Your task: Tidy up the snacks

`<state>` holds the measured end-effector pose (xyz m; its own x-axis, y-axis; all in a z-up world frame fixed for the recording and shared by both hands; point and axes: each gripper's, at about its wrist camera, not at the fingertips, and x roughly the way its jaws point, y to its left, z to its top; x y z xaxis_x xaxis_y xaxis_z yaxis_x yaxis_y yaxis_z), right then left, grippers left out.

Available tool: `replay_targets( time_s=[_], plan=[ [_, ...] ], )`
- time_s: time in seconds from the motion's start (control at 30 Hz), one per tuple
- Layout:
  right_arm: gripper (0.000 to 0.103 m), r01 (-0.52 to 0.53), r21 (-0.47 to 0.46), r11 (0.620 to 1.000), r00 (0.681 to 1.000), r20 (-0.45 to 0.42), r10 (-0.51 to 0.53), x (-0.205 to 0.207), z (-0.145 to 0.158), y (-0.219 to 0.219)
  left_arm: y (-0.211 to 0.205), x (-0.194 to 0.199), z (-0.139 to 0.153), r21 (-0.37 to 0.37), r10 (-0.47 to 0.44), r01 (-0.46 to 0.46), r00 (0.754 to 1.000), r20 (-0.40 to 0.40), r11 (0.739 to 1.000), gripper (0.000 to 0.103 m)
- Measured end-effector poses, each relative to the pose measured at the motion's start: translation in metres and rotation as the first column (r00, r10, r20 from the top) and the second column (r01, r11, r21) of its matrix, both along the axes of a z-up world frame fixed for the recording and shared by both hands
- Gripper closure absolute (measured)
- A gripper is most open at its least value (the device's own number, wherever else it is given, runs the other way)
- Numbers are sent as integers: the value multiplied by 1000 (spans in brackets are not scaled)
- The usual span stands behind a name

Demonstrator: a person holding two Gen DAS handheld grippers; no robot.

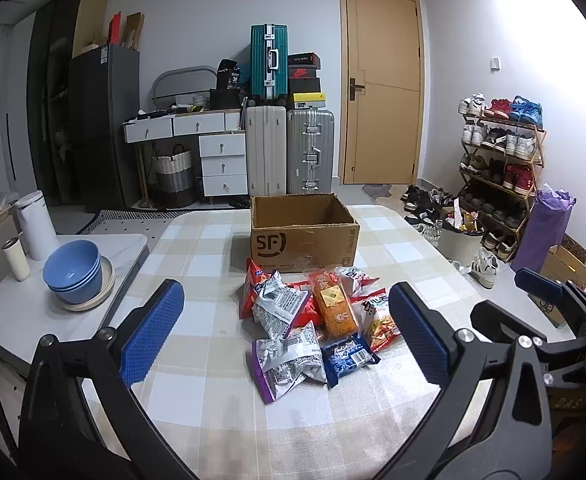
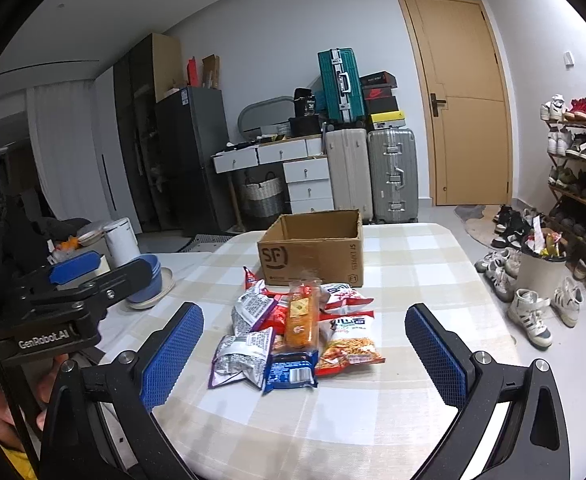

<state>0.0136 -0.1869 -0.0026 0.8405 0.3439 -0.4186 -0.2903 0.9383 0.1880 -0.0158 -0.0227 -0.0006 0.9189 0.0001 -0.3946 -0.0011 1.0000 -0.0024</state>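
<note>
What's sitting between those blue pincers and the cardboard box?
A heap of snack packets on the checked tablecloth, just short of the cardboard box. Both wrist views show it.

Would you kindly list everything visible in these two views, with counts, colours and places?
Box: one, brown cardboard, open, far side of the table.
Snack packets: a pile, exact count unclear; orange, red, silver-purple, blue; in front of the box.
Table: one, beige-white check cloth.
Bowls: stacked, blue, on a plate, side counter at left.
Suitcases: three; teal on top, white and silver below; back wall.
Drawers: white, left of the suitcases.
Door: one, tan, shut.
Shoe rack: one, full, at right.
Left hand-held gripper: blue pads, open, short of the pile.
Right hand-held gripper: blue pads, open, short of the pile.
</note>
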Motion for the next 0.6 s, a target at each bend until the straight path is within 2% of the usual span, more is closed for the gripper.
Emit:
replay_targets(
  time_s=[0.33, 0.6],
  plan=[
    [0, 6, -5, 1000, 1000, -16, -6, 1, -4, 2, -1, 0, -2, -1, 0, 0, 1000, -2, 1000, 1],
    [0, -18, -5, 1000, 1000, -4, 18, -1, -6, 5, -2, -6, -10, -33, -27, 27, 1000, -14, 999, 1]
  ],
)
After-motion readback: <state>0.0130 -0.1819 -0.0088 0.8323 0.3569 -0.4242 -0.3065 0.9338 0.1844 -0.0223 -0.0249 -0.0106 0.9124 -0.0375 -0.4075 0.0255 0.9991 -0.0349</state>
